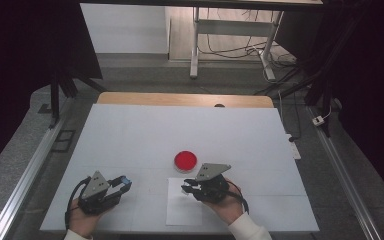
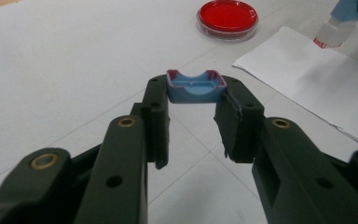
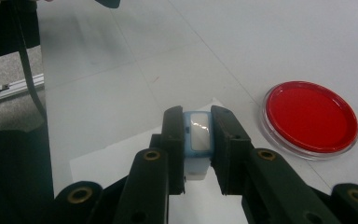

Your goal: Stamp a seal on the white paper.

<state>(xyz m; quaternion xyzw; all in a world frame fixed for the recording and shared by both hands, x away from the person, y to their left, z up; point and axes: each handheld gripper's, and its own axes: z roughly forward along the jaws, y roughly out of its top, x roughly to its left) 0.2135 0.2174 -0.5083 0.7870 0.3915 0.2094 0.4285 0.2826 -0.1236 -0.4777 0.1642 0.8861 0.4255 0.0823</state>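
Note:
A red petri dish (image 1: 185,160) sits near the middle of the white table (image 1: 180,130). My left gripper (image 1: 121,186) is at the front left, shut on a small blue cap (image 1: 125,182). In the left gripper view the blue cap (image 2: 193,86) has a reddish rim and sits between the jaw tips of the left gripper (image 2: 196,95). My right gripper (image 1: 186,189) hovers over a white paper sheet (image 1: 184,210), just in front of the dish. It is shut on a small blue and white tube (image 3: 198,140), clamped at the tips of the right gripper (image 3: 196,122).
The petri dish (image 3: 311,119) lies right of the right jaws, and the petri dish (image 2: 227,18) is far ahead of the left jaws. The paper sheet (image 2: 317,93) lies to their right. A wooden edge (image 1: 185,99) borders the table's far side; metal rails run along both sides.

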